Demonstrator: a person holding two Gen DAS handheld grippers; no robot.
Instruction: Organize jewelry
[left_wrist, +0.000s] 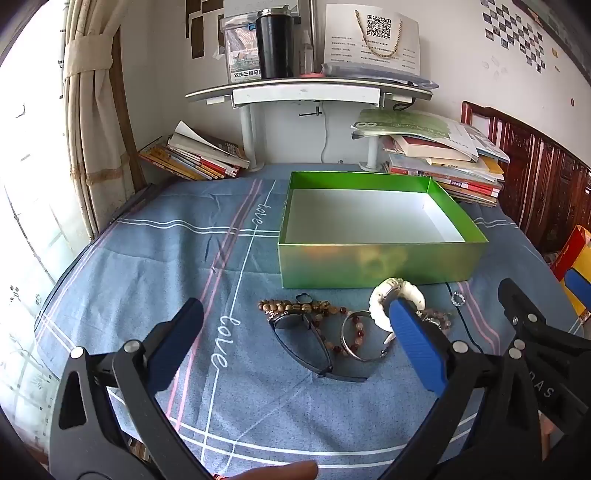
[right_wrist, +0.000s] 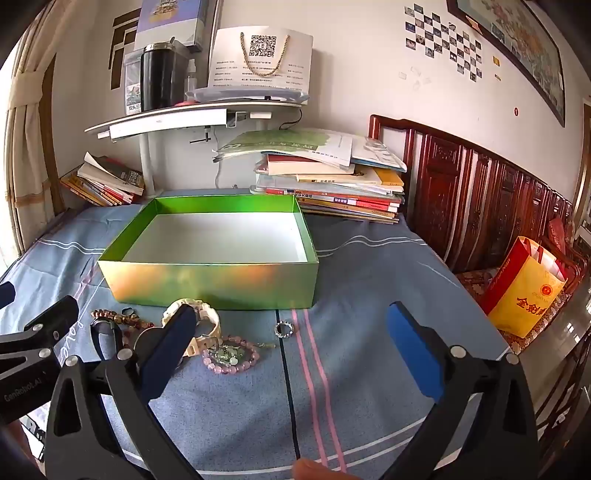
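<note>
Green box (left_wrist: 376, 264) sits empty; both claws (left_wrist: 295, 332) (right_wrist: 291, 339) gape, holding nothing, above tangled bracelets (right_wrist: 231, 356) — one snagged grab could drag several.

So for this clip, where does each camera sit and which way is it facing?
Left wrist: on the left gripper, above the cloth, facing the green box, sunglasses and wall shelf; its open fingers and the right gripper show.
Right wrist: on the right gripper, further right, facing the green box, pink bracelet and small ring; its open fingers show.
Shared: green box, white watch, book piles.
</note>
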